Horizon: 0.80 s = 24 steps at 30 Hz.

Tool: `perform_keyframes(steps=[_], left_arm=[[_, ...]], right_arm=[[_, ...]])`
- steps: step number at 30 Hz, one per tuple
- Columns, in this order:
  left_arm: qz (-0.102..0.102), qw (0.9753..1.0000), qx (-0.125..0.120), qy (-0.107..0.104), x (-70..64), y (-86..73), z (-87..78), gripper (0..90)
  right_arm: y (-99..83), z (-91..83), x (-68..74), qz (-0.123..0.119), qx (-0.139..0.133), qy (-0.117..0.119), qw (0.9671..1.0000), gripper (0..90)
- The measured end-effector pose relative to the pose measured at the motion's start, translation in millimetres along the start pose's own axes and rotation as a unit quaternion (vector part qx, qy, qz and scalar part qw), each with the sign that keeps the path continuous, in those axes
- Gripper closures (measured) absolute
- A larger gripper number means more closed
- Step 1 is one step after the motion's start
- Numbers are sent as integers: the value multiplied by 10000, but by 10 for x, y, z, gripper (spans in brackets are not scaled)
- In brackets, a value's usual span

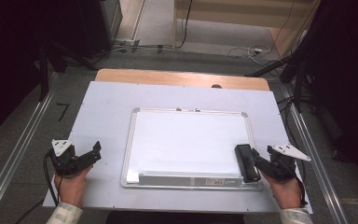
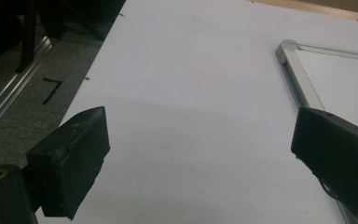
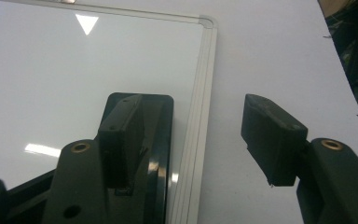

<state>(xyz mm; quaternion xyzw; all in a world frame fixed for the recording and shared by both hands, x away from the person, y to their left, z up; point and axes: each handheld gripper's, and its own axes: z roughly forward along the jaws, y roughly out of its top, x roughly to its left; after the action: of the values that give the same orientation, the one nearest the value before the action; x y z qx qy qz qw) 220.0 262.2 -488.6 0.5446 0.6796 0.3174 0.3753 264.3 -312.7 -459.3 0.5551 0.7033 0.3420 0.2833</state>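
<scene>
Right now the big pale sheet point(image 1: 102, 116) covers nearly the whole wooden table point(image 1: 182, 77), and on it lies a whiteboard point(image 1: 186, 140) with a silver frame, its writing face blank. From the board's middle, the black eraser point(image 1: 247, 162) lies at about four o'clock, on the white face just inside the right frame rail, long side running along it. The right gripper point(image 1: 256, 158) sits at that same corner with its jaws spread apart; in the right gripper view one jaw hangs over the eraser point(image 3: 161, 140) and the other stands outside the rail over the sheet, so the tool straddles both eraser and frame and grips nothing yet. The left gripper point(image 1: 95, 151) rests out at eight o'clock on the bare sheet, jaws wide apart as well, holding nothing. To my eye the risk is in that straddle: if the right jaws close as they stand, the outer one may catch the frame rail, shove the board across the sheet, or pinch the eraser crookedly so it tips out. A strip along the board's near edge carries a small label point(image 1: 216, 181), too blurred to read. Beside the table, at ten o'clock on the floor, a black taped mark point(image 1: 63, 111) looks like a figure 7.
</scene>
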Motion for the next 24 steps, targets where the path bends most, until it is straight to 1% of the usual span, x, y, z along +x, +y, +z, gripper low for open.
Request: perform_keyframes(steps=[4,8,14,20,24], left_arm=[[-10,10000,-12,2,3,0,1,45],[-4,10000,-5,1,1,0,1,45],[-3,10000,-5,6,0,0,2,45],[0,10000,-4,4,-3,0,3,45],[-4,10000,-3,4,-2,1,2,45]], right_arm=[[-3,-12,-61,72,-36,-2,10000,292],[-15,-17,-136,137,-43,-24,9999,250],[-38,-38,-229,156,-99,-69,9998,235],[-70,-44,-298,149,-58,-104,9998,228],[-89,-32,-320,142,-18,-142,9998,226]])
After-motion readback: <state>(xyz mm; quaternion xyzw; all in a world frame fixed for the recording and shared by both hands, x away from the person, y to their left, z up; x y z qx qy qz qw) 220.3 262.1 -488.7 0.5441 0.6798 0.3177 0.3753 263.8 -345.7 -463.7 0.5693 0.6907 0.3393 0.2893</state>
